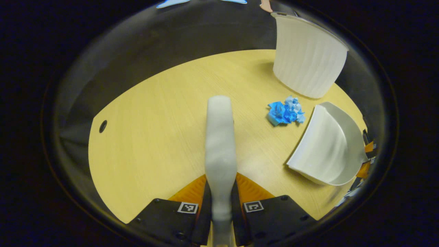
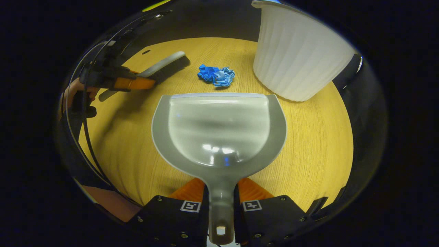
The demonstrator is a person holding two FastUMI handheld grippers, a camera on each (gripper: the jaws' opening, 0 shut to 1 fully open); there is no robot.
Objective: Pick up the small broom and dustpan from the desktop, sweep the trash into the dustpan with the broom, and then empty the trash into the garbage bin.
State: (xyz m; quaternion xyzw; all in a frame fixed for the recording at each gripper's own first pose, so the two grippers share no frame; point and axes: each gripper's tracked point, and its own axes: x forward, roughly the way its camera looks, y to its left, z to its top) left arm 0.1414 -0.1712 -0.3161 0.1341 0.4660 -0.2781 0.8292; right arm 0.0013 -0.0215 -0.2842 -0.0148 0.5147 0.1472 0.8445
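My left gripper [image 1: 221, 199] is shut on the handle of the small grey broom [image 1: 220, 137], which points forward over the wooden desktop [image 1: 154, 137]. My right gripper [image 2: 221, 202] is shut on the handle of the grey dustpan [image 2: 219, 130], whose lip faces a crumpled blue paper ball [image 2: 216, 75]. In the left gripper view the blue paper ball [image 1: 285, 111] lies right of the broom, between the dustpan [image 1: 329, 147] and the white ribbed garbage bin [image 1: 307, 58]. In the right gripper view the broom [image 2: 164, 65], with dark bristles, hangs at the far left, left of the paper.
The white garbage bin [image 2: 295, 55] stands on the desktop's far right, close behind the paper. A hand [image 2: 73, 94] and cables show at the left of the right gripper view. A round cable hole [image 1: 103, 126] sits near the desk's left edge.
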